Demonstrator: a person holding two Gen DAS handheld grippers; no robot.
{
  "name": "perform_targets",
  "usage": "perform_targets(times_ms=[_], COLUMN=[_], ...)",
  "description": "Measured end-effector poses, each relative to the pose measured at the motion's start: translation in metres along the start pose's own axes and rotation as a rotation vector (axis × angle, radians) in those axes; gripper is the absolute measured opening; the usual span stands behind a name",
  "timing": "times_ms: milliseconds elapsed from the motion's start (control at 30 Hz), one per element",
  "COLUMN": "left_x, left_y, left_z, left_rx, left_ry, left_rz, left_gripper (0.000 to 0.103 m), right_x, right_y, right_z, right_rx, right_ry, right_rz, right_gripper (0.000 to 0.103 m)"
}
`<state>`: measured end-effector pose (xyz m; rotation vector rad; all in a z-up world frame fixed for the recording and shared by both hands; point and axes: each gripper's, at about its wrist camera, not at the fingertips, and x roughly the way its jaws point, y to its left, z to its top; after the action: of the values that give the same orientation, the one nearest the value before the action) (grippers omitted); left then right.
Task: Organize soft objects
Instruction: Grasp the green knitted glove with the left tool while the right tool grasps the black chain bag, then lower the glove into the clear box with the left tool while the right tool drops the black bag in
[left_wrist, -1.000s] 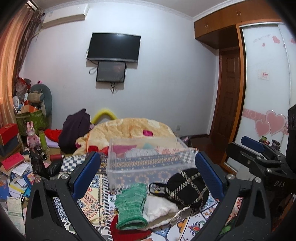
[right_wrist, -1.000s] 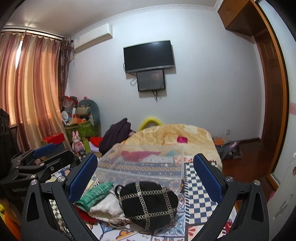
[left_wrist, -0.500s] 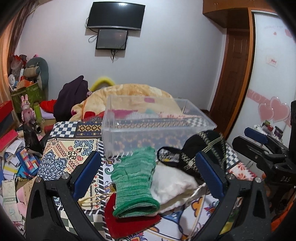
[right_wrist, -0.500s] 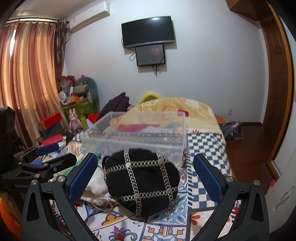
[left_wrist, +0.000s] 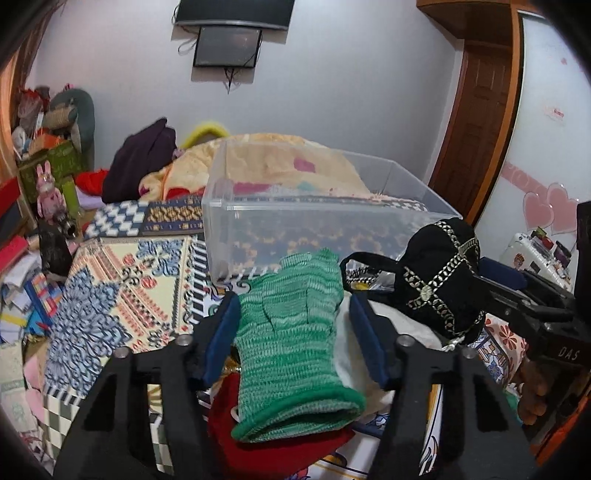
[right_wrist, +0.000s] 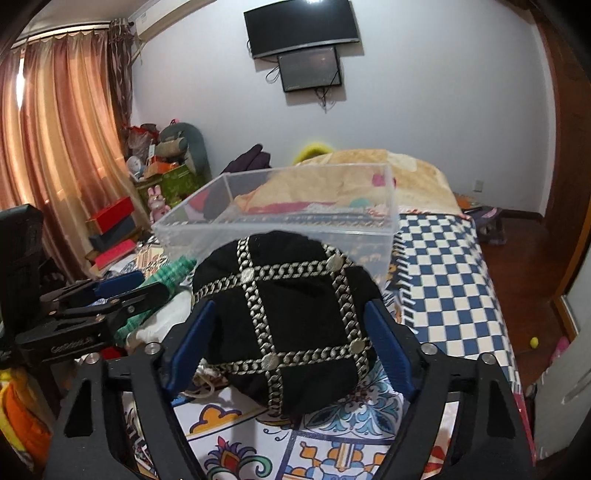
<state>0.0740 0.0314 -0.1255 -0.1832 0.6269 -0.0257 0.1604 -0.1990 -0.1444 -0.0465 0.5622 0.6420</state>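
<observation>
The clear plastic bin (left_wrist: 317, 218) stands on the patterned bedspread (left_wrist: 110, 295) and serves as landmark; just in front of its near wall lies a heap of soft things; the green knitted glove (left_wrist: 291, 343) rests on top of that heap, over a red cloth (left_wrist: 266, 450) and beside a white cloth (left_wrist: 351, 354); the left tool (left_wrist: 295, 332) has its blue pads on either side of the glove, close against its edges, though whether they pinch it I cannot tell; right of the glove, the black chain-trimmed pouch (right_wrist: 284, 325) sits before the bin's front wall; the right tool (right_wrist: 291, 343) brackets the pouch, pads touching or nearly touching its sides; firm grip not clear.
</observation>
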Motion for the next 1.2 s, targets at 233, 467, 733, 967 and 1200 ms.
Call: perform_targets(times_ms=[233,467,733,967,1200], left_x=[0.001,-0.003,-0.024,-0.051,-0.059], left_y=[0.004,0.003,0.002,-0.006,-0.008], left_z=[-0.001,0.0,0.007,0.02,0.047], left_rx=[-0.019,-0.017,-0.031,0.002,0.02], left_ry=[0.004,-0.006,-0.055,-0.138,-0.182], left_rz=[-0.019,-0.013,-0.023,0.0,-0.009], left_gripper=[0.037,0.023,0.015,0.015,0.015], right_x=[0.003,-0.003,-0.023,-0.04,-0.048], right_y=[-0.002,-0.001,0.0,0.002,0.006], right_z=[0.0,0.002,0.013,0.025,0.049], right_rx=[0.011,0.001,0.004,0.0,-0.034], right_ry=[0.021,0.006,-0.051,-0.118,-0.19], right_rz=[0.006,0.008,0.024,0.025,0.005], right_gripper=[0.053,0.034,0.03,0.03,0.03])
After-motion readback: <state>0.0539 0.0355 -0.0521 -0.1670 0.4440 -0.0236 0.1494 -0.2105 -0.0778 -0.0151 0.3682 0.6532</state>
